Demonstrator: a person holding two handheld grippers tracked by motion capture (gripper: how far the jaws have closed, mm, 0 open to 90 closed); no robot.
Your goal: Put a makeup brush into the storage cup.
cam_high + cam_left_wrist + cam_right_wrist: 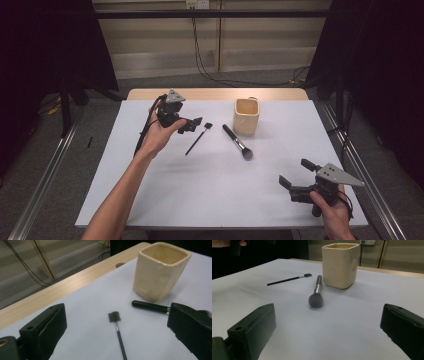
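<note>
Counter [200, 200] w/ white top, wood strip along far edge. On it: 1 cup, 2 brushes. 2 grippers, both held above the surface.

Cup [246, 116]: cream, squarish, upright, far-centre. Inside not visible.

Big brush [237, 141]: black handle, metal ferrule, dark fluffy head. Lies flat, handle end just beside cup base, head pointing toward person's side. In right gripper view it runs from the cup toward the camera, head nearest.

Thin brush [196, 140]: slim black stick, small flat dark tip at far end. Lies flat, left of big brush, apart from it. Not touching cup.

Left gripper [196, 123]: in left hand [161, 135], far-left of centre, jaws spread wide, nothing between them. Sits near thin brush tip; in left gripper view the tip lies between the two jaws, lower down on the white top.

Right gripper [296, 172]: in right hand [334, 210], near-right corner, jaws released, wide apart, empty. Well apart from brushes & cup.
</note>
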